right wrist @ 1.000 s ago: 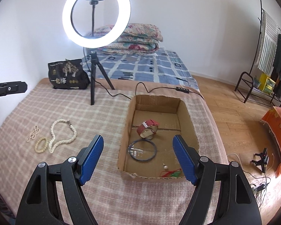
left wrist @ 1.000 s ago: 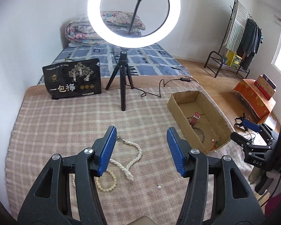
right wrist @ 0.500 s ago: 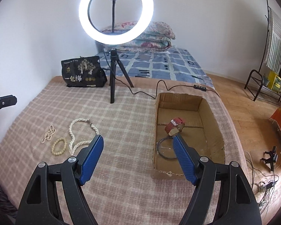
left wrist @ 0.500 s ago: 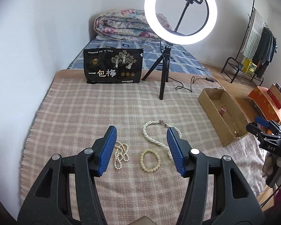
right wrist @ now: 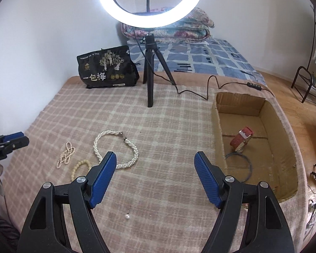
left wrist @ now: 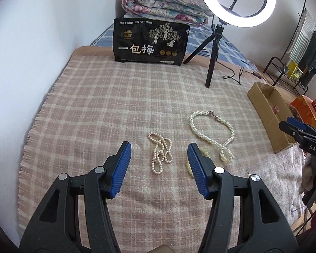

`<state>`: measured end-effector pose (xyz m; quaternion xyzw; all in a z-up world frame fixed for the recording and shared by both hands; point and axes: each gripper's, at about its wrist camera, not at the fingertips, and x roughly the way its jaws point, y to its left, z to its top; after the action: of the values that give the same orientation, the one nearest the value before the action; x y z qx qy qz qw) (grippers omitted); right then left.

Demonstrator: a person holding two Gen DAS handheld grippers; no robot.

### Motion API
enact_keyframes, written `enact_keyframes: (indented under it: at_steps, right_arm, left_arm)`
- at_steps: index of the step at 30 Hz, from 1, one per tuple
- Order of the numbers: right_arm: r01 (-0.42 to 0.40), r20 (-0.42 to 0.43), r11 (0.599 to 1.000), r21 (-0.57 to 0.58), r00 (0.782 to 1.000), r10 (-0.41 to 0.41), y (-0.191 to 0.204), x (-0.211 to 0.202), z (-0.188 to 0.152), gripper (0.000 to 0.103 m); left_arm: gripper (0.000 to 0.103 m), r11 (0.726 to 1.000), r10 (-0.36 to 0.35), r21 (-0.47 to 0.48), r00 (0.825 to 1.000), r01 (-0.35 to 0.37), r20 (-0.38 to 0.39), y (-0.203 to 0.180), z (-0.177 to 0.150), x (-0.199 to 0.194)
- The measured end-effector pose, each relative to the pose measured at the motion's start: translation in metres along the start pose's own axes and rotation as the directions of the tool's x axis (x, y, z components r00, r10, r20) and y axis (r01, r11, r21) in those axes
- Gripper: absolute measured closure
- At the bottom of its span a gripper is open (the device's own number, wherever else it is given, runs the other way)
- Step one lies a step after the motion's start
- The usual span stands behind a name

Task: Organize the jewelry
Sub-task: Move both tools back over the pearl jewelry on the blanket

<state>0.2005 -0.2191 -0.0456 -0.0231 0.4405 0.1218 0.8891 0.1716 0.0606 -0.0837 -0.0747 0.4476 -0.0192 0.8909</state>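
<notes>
A thin pearl strand point(left wrist: 160, 152) lies on the plaid blanket, between the open fingers of my left gripper point(left wrist: 159, 147). A twisted pearl necklace point(left wrist: 212, 133) lies to its right, and a cream bead bracelet point(left wrist: 188, 164) is partly hidden behind the right finger. In the right wrist view the strand point(right wrist: 65, 155), bracelet point(right wrist: 79, 168) and twisted necklace point(right wrist: 115, 147) lie left of my open, empty right gripper point(right wrist: 155, 158). A cardboard box point(right wrist: 219, 130) at right holds a red watch point(right wrist: 242, 139) and a thin ring point(right wrist: 240, 164). A small loose pearl point(right wrist: 127, 216) lies near me.
A ring light on a black tripod point(right wrist: 149, 78) stands mid-blanket with its cable point(right wrist: 208, 88) trailing right. A black snack bag point(left wrist: 150, 42) stands at the far edge. A wall runs along the left. The blanket's right edge drops off past the box point(left wrist: 269, 113).
Both grippers have swung left across the blanket. The left gripper now has the thin pearl strand between its fingers. The right gripper has moved from over the box to the blanket's middle.
</notes>
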Motion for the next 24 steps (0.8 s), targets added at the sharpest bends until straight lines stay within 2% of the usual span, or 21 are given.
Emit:
enact_keyframes:
  at_steps: [3,9,16,20,24]
  right_arm:
    - [-0.047,-0.072,0.997,0.061,0.996,0.051,0.002,0.028,-0.001,0.027]
    - [-0.08,-0.177,0.977,0.198,0.977,0.116,-0.002,0.069,-0.008,0.027]
    - [-0.072,-0.187,0.974,0.213,0.976,0.113,-0.003,0.086,-0.003,0.027]
    - [-0.085,-0.192,0.972,0.218,0.973,0.128,-0.005,0.099,0.003,0.037]
    - [-0.093,-0.183,0.983,0.157,0.976,0.121,0.0,0.109,0.011,0.039]
  left_arm:
    - [0.046,1.0,0.001,0.0,0.999,-0.001,-0.039,0.003,-0.006,0.015]
    - [0.046,1.0,-0.01,-0.023,0.996,0.008,-0.093,0.009,-0.013,0.036]
    - [0.046,1.0,-0.012,-0.012,0.993,0.011,-0.119,0.005,-0.018,0.049]
    - [0.046,1.0,-0.009,-0.01,0.991,0.008,-0.131,0.004,-0.018,0.056]
    - [0.051,1.0,-0.006,-0.01,0.99,0.005,-0.141,0.003,-0.018,0.063]
